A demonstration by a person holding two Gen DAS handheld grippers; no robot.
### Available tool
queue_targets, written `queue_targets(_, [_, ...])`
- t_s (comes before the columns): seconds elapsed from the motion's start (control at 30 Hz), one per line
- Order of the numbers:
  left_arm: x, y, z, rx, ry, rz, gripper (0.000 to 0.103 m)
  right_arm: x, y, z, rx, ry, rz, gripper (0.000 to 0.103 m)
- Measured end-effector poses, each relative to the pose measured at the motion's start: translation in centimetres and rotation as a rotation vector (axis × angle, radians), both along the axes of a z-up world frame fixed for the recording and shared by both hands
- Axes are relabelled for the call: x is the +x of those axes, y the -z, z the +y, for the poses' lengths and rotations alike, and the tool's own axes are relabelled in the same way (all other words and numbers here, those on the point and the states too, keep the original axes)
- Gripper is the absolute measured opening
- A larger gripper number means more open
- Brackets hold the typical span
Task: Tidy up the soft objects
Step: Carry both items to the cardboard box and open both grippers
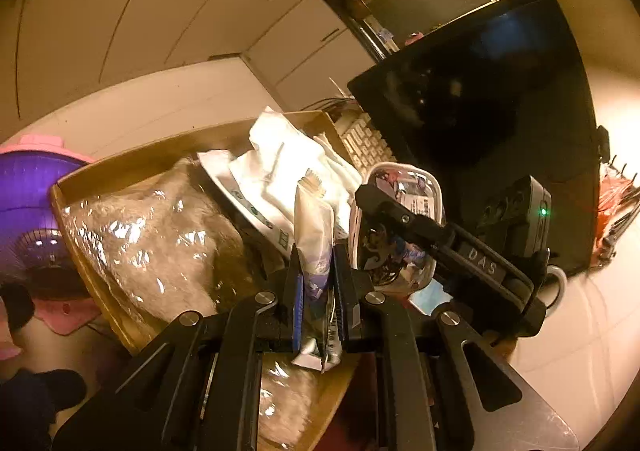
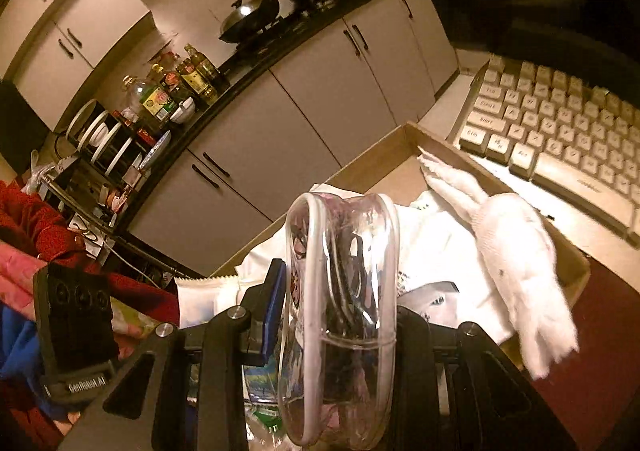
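My left gripper (image 1: 316,275) is shut on a white and purple foil packet (image 1: 314,235), held upright over the cardboard box (image 1: 120,167). The box holds a clear-wrapped fluffy bundle (image 1: 152,235) and white plastic bags (image 1: 280,167). My right gripper (image 2: 340,311) is shut on a clear plastic pouch (image 2: 344,291) with dark cords inside, held over the same box (image 2: 384,155). The pouch and right gripper also show in the left wrist view (image 1: 396,219). A white knitted glove (image 2: 516,251) lies over the box's right edge.
A beige keyboard (image 2: 560,123) and a black monitor (image 1: 480,91) stand behind the box. A purple and pink basket (image 1: 28,211) is at the left. Kitchen cabinets (image 2: 300,111) and a cluttered counter lie beyond. Red cloth (image 2: 36,227) is piled at the left.
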State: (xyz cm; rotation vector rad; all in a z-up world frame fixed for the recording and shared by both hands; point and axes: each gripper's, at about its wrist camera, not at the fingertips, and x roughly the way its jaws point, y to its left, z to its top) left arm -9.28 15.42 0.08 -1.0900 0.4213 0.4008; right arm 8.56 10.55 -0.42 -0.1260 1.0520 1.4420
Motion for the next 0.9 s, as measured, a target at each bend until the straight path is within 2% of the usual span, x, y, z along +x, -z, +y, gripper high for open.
queue_targets(0.13, [0.7,0.1,-0.1,0.03,0.02,0.044,0.015,0.4,0.0,0.3,0.005,0.01,0.015,0.033])
queue_targets(0.17, [0.9,0.1,-0.1,0.05,0.034,0.059,0.02,0.6,-0.1,0.2,0.011,0.007,0.025,0.036])
queue_targets(0.2, [1.2,-0.1,-0.4,0.078,0.037,0.084,0.025,0.8,-0.1,0.1,0.016,0.005,0.033,0.044])
queue_targets(0.27, [1.5,-0.3,-0.9,0.144,0.023,0.136,0.05,1.4,-0.4,-0.2,0.019,0.024,0.026,0.051])
queue_targets(0.33, [1.5,-0.6,-1.4,0.209,-0.007,0.172,0.056,2.1,-0.8,-0.9,0.029,0.047,0.03,0.057])
queue_targets(0.5, [1.7,-1.3,-3.3,0.352,-0.067,0.294,0.056,3.4,-2.0,-2.9,0.051,0.118,0.015,0.058])
queue_targets(0.6, [1.9,-1.3,-4.2,0.423,-0.08,0.335,0.056,3.2,-2.9,-4.3,0.061,0.166,-0.05,0.058])
queue_targets(0.67, [2.1,-1.2,-4.5,0.478,-0.121,0.415,0.056,3.0,-3.2,-5.0,0.062,0.194,-0.091,0.058])
queue_targets(0.77, [2.0,-0.5,-4.3,0.49,-0.133,0.501,0.056,2.6,-3.4,-6.1,0.054,0.238,-0.125,0.058])
queue_targets(0.9, [0.3,-0.7,-5.1,0.487,-0.201,0.508,0.056,1.0,-3.2,-7.3,0.064,0.187,-0.106,0.058])
